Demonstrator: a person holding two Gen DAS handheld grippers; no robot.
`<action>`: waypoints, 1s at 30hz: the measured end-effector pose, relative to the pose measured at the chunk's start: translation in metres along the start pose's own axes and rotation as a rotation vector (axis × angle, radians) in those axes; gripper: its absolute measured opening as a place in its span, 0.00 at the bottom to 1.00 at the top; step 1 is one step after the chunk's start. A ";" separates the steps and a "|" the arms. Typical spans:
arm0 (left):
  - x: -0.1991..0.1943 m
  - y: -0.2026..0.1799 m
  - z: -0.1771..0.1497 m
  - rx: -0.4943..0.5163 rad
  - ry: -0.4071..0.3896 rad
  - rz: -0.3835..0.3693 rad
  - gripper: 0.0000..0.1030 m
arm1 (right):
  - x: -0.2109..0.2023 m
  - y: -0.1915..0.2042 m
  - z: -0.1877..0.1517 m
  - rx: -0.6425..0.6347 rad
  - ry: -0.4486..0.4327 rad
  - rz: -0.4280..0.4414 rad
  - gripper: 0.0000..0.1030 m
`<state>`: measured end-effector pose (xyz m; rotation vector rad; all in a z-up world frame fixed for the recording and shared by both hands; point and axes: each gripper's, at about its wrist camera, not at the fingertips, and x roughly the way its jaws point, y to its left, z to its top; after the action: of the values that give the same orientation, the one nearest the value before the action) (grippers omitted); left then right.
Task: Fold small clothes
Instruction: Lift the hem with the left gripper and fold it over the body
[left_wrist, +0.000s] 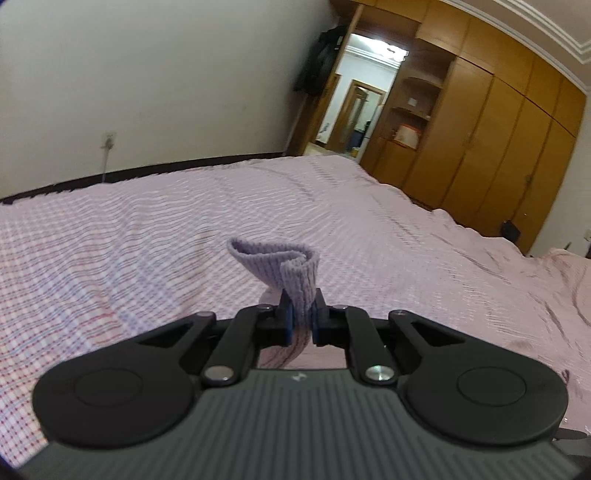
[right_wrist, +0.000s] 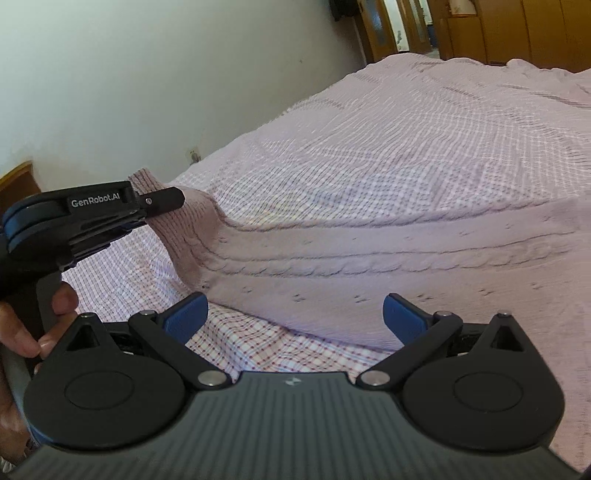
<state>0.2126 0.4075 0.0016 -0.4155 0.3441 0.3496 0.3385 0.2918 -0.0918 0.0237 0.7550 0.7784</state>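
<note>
A pale pink cable-knit sweater lies on the checked bedspread. My left gripper is shut on the sweater's ribbed edge, which curls up above the jaws. In the right wrist view the left gripper holds that ribbed end lifted off the bed at the left, with the knit hanging down from it. My right gripper stands open just short of the sweater's near edge, with nothing between its blue pads.
A hand grips the left gripper's handle at the lower left. The bed runs to a white wall at the far side. Wooden wardrobes and an open doorway stand beyond the bed's far right corner.
</note>
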 end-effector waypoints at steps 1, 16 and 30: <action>0.001 -0.002 0.001 0.007 0.000 -0.007 0.10 | -0.004 -0.002 0.000 0.004 -0.006 -0.002 1.00; -0.006 -0.114 -0.007 0.037 0.009 -0.151 0.10 | -0.098 -0.067 -0.001 0.029 -0.066 -0.101 1.00; -0.007 -0.166 -0.036 0.024 0.009 -0.203 0.10 | -0.152 -0.097 -0.007 0.010 -0.093 -0.113 1.00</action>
<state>0.2633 0.2470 0.0279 -0.4245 0.3113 0.1455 0.3240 0.1216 -0.0324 0.0255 0.6658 0.6613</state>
